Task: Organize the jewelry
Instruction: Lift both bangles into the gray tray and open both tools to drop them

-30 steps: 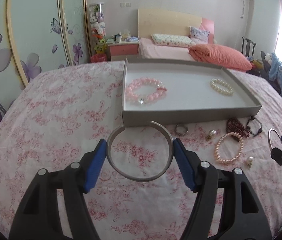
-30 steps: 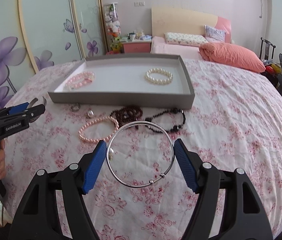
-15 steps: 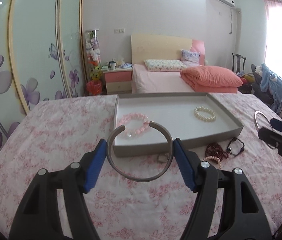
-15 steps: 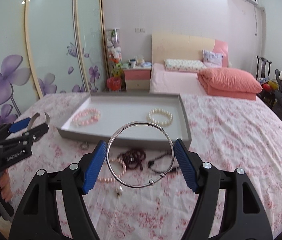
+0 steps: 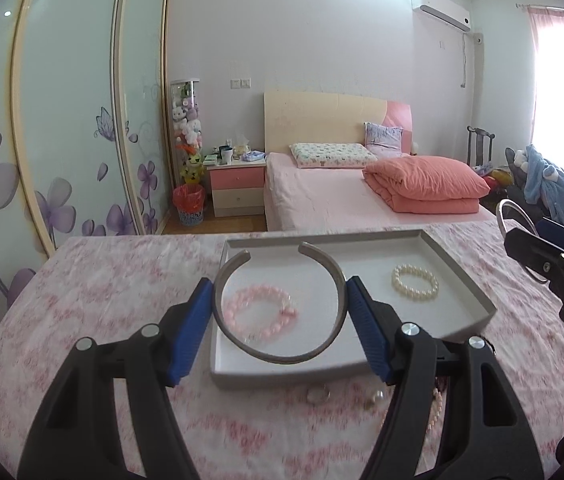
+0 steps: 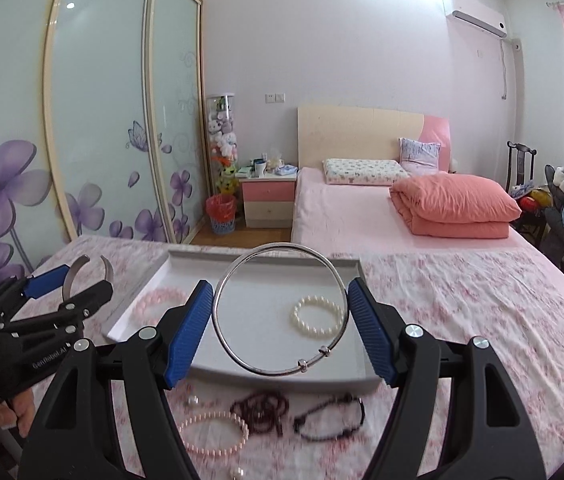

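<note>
- Left gripper (image 5: 280,310) clamped across the width of an open silver cuff (image 5: 280,304), pads pressing its two sides, gap of the cuff turned away toward the far wall
- Right gripper (image 6: 280,322) closed the same way on a thin silver bangle (image 6: 280,310), two small sliding beads low on its rim
- Both rings held flat-on and raised over the grey tray (image 6: 355,380), probably so each can be lowered straight onto the tray floor
- Tray resting on the floral bedspread (image 6: 461,320), already holding a pink bead bracelet (image 5: 260,312) on its left side and a white pearl bracelet (image 6: 317,316) on its right
- Still out on the bedspread in front of the tray: pink pearl bracelet (image 6: 214,432), dark red bead strand (image 6: 262,404), black cord bracelet (image 6: 329,416), loose pearls and a small ring, likely next in line
- Near edge of the tray and most loose pieces hidden behind the gripper bodies in the left view
- Small items blurred, kind hard to tell
- Only part of a hand (image 6: 22,412) visible at the frame edge
</note>
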A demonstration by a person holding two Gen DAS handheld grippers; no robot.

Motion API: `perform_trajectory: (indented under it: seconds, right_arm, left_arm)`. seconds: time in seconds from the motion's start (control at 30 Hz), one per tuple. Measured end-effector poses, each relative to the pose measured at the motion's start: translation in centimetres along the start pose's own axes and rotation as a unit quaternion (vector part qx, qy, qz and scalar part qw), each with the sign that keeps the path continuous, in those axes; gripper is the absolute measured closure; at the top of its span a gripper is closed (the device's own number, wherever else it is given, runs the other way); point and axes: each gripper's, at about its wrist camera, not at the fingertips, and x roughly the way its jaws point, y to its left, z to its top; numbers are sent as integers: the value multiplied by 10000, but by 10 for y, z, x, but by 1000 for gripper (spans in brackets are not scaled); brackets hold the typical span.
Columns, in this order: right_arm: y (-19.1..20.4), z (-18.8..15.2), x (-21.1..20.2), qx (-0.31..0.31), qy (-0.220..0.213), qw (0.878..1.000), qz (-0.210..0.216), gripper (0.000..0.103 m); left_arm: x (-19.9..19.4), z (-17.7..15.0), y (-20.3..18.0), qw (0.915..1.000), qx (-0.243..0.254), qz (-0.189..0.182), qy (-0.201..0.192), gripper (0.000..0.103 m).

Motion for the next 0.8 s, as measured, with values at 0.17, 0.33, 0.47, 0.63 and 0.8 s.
perform_trajectory:
  seconds: [0.17, 0.33, 0.47, 0.63, 0.8]
  right_arm:
    - [-1, 5, 22, 9, 34, 10000, -18, 33]
    - [-5, 5, 49, 94, 151, 9998, -36, 33]
    - [-11, 3, 73, 224, 378, 9990, -47, 33]
    - [-18, -8, 102, 365, 758, 9964, -44, 33]
    - [-23, -20, 118, 505, 1068, 9930, -37, 33]
  left_arm:
    - [25, 6, -2, 10000, -3, -24, 72, 37]
    - [56, 10, 1, 9996, -74, -60, 258, 37]
    - [79, 11, 2, 9991, -75, -61, 403, 37]
    - [102, 7, 0, 9979, -100, -119, 628, 37]
    - [115, 2, 2, 9966, -139, -164, 798, 37]
